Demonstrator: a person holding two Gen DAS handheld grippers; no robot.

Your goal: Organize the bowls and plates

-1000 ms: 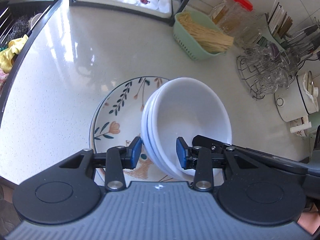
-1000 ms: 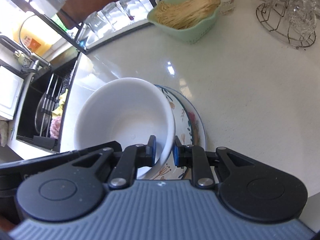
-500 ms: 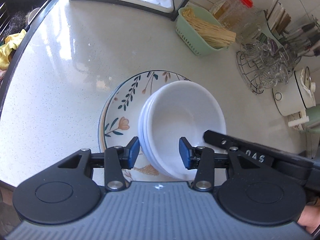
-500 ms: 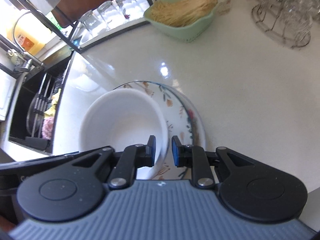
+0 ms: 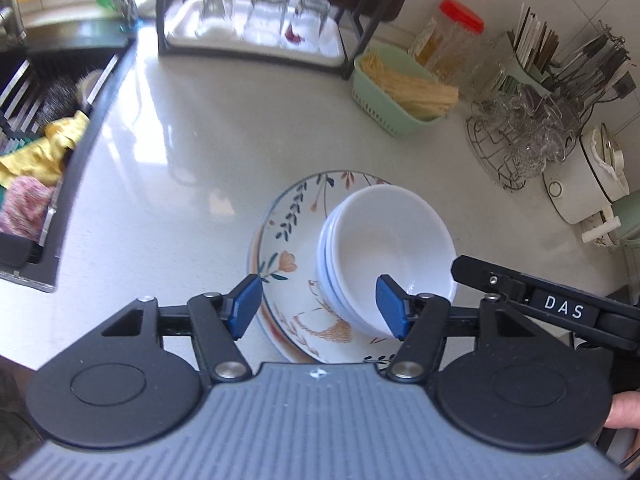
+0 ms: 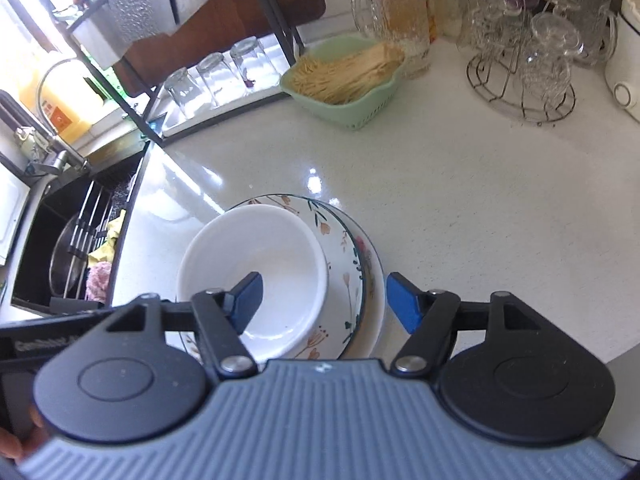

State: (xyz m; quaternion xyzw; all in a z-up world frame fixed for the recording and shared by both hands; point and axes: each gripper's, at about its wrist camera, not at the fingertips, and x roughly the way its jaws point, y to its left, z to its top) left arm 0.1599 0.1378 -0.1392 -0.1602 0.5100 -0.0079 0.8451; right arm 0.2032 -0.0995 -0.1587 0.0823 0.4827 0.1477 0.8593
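Observation:
A stack of white bowls (image 5: 384,248) sits on a floral plate (image 5: 288,248) on the pale counter. In the right wrist view the top bowl (image 6: 256,272) rests in a floral plate (image 6: 348,256) that lies on a wider one. My left gripper (image 5: 318,304) hovers above the stack's near left edge. Its jaws are opening and the blue pads touch nothing. My right gripper (image 6: 326,302) hangs over the bowl's near right rim. Its jaws are also opening, one pad over the bowl and one beyond the plates, clear of both. The right gripper's black arm (image 5: 560,308) shows at the right.
A green basket of pale sticks (image 5: 404,92) and a red-lidded jar (image 5: 452,40) stand behind the plates. A rack of upturned glasses (image 5: 256,20) is at the back and a wire stand of glass cups (image 5: 520,136) at the right. The sink (image 5: 40,120) with cloths lies left.
The right gripper, shut on the top bowl's rim before, has let go and opened wide. The left gripper has widened too. Both have drawn back and up from the stack.

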